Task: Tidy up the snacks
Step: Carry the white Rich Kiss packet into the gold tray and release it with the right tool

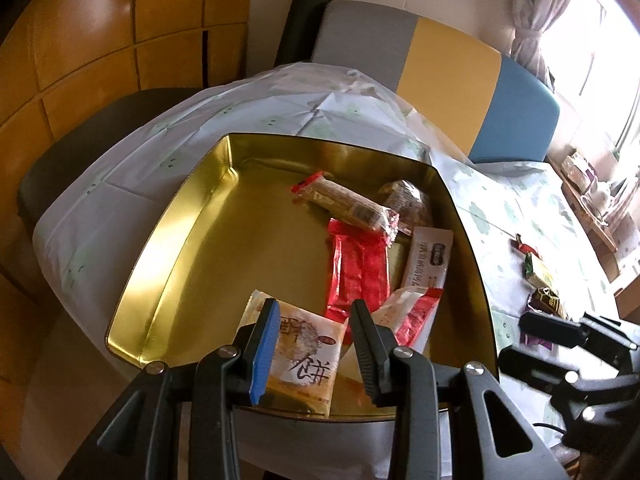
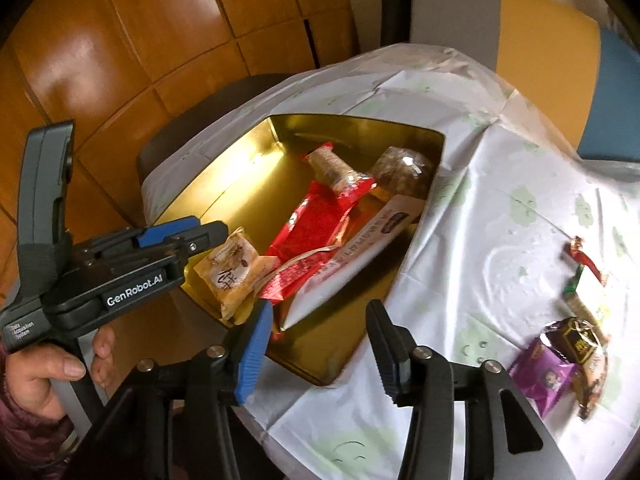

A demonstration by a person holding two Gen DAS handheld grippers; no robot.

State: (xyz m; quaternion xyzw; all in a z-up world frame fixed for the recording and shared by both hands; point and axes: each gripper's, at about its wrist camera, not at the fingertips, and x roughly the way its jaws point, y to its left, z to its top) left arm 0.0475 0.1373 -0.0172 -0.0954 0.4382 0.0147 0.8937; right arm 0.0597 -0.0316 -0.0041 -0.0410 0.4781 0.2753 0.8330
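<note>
A gold tin tray (image 1: pixel 180 232) (image 2: pixel 320 364) sits on the table and holds several wrapped snacks: a red packet (image 1: pixel 360 272) (image 2: pixel 316 224), a white stick pack (image 1: pixel 430 256) (image 2: pixel 360 244), a nut bar (image 1: pixel 344 200) and a tan pastry packet (image 1: pixel 304 356) (image 2: pixel 234 268). My left gripper (image 1: pixel 314 316) is open just above the pastry packet, which lies in the tray; it shows in the right wrist view (image 2: pixel 208 236). My right gripper (image 2: pixel 320 320) is open and empty over the tray's near corner. Loose snacks lie on the cloth: a purple packet (image 2: pixel 544 376), a dark candy (image 2: pixel 576 340).
The table wears a white cloth with green prints (image 2: pixel 480 208). A striped chair back (image 1: pixel 440 52) stands behind it. A wooden panel wall (image 1: pixel 100 40) is on the left. More small candies (image 1: pixel 532 264) lie to the right of the tray.
</note>
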